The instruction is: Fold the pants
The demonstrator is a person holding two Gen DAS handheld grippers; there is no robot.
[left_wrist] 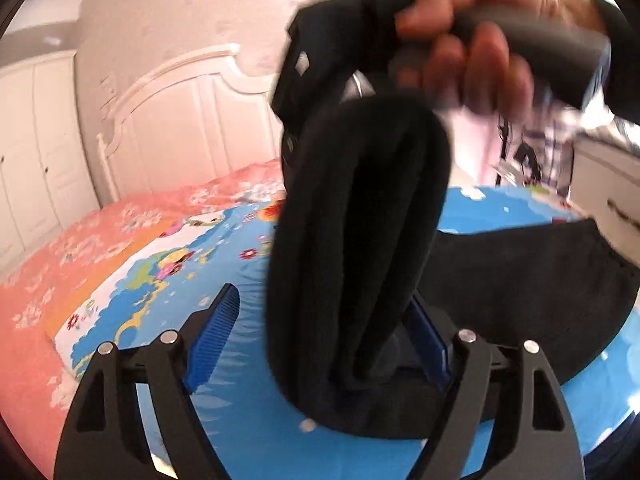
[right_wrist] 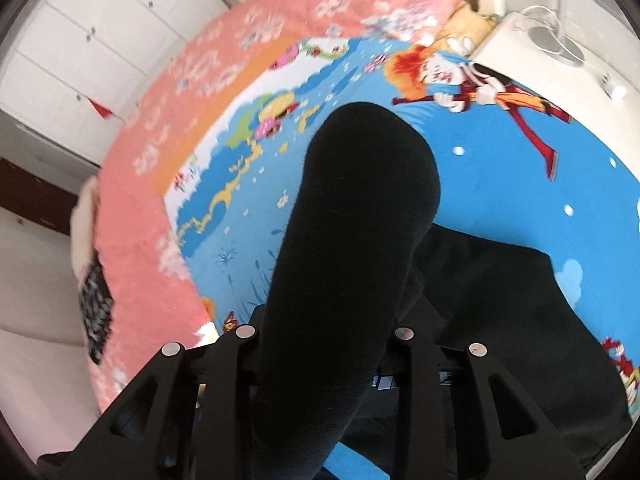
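The left gripper (left_wrist: pixel 320 344) stands spread, one blue pad (left_wrist: pixel 214 340) bare, the black pants (left_wrist: pixel 356 216) hanging between its fingers. The right gripper (right_wrist: pixel 324 364) seems pinched on a raised fold, though cloth hides its tips. The thick, soft knit looks limp; grip doubled edges. The rest lies on the blue cartoon bedspread (right_wrist: pixel 500 168), with open room beyond toward the pink quilt (right_wrist: pixel 168 92).

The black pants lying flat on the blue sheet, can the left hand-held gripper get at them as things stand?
Probably not directly. The left hand-held gripper stands open, but a lifted fold of the black pants hangs between its fingers, in front of the flat part on the blue sheet.
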